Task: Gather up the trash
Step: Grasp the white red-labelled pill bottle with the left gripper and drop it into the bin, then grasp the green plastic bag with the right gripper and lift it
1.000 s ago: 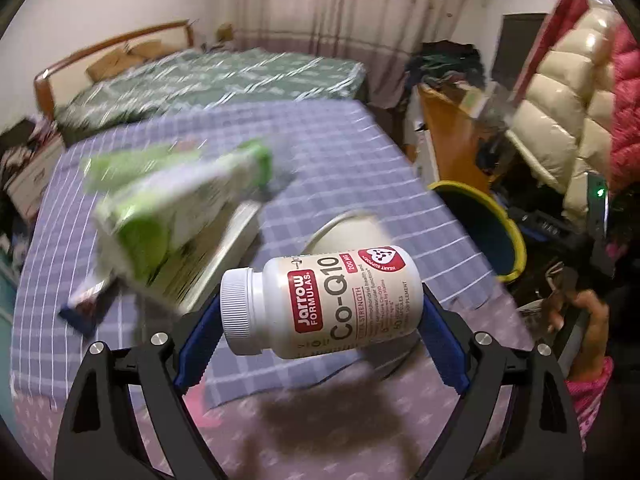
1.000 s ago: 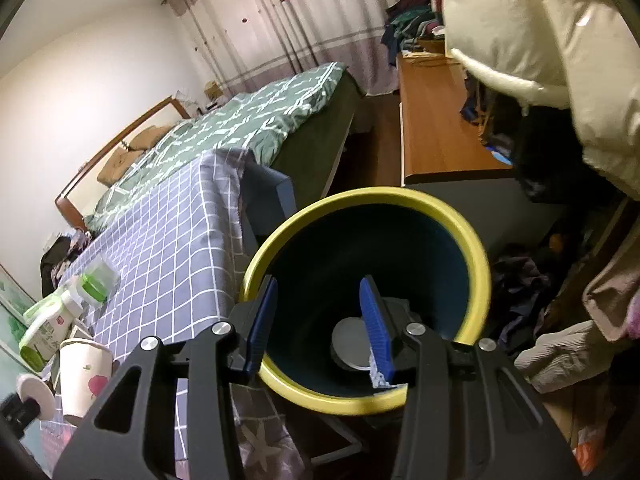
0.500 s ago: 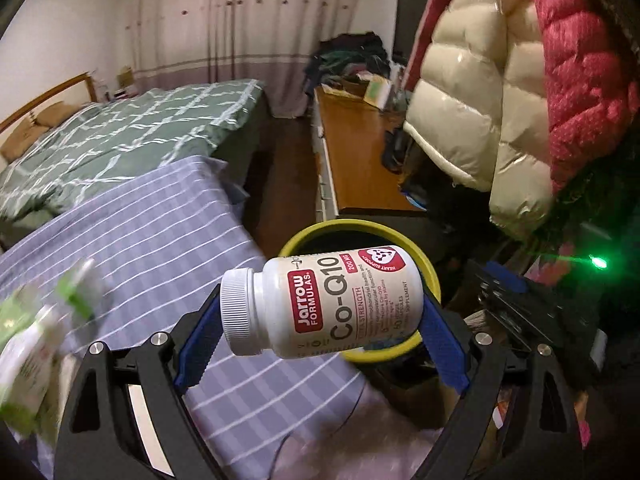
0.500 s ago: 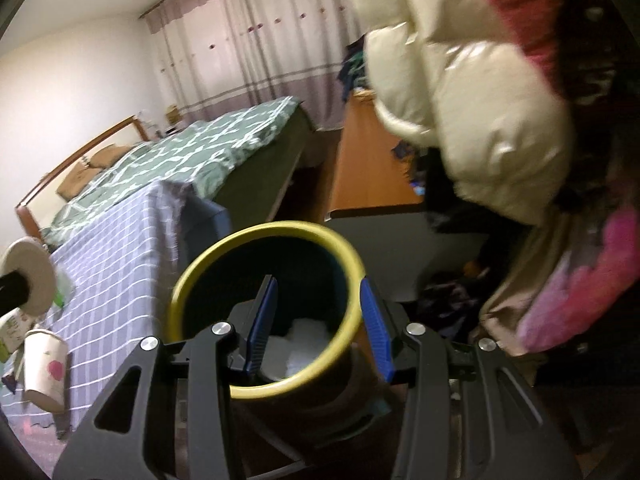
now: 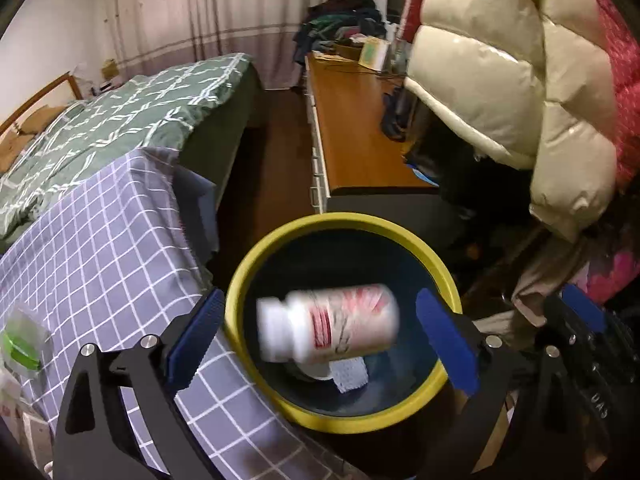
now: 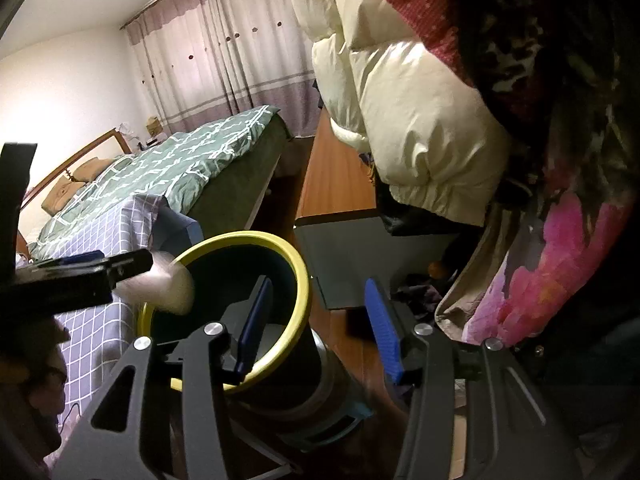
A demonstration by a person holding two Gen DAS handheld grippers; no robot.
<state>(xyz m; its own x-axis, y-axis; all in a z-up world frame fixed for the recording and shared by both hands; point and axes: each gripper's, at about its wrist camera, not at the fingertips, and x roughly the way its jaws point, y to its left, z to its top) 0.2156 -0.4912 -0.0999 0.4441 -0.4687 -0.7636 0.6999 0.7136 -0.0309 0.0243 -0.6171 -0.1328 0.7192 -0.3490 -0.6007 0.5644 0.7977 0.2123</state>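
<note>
The white pill bottle (image 5: pixel 328 326) is a blur in mid-air, lying on its side with the cap to the left, right over the mouth of the yellow-rimmed bin (image 5: pixel 280 236). It touches neither blue pad, so by the look of it this is the drop itself: the step in hand is letting trash fall into the bin. Down in the bin there is already a pale scrap and a round white thing under the bottle.

The left tongs (image 5: pixel 320 340) are spread wide, pads well apart on either side of the bottle, holding nothing, poised above the bin and tipped down into it. In the right wrist view they come in from the left edge, with the bottle's pale blur (image 6: pixel 172 284) just at the bin's near-left rim.

The right tongs (image 6: pixel 320 328) hang to the right of the bin, also parted and empty, the left pad in front of the bin wall, the right one over the wooden floor.

Next call, I'd say: swing back left to the checked counter (image 5: pixel 100 240), where a green-capped container (image 5: pixel 22 344) sits at the near edge, and line up on it squarely.
</note>
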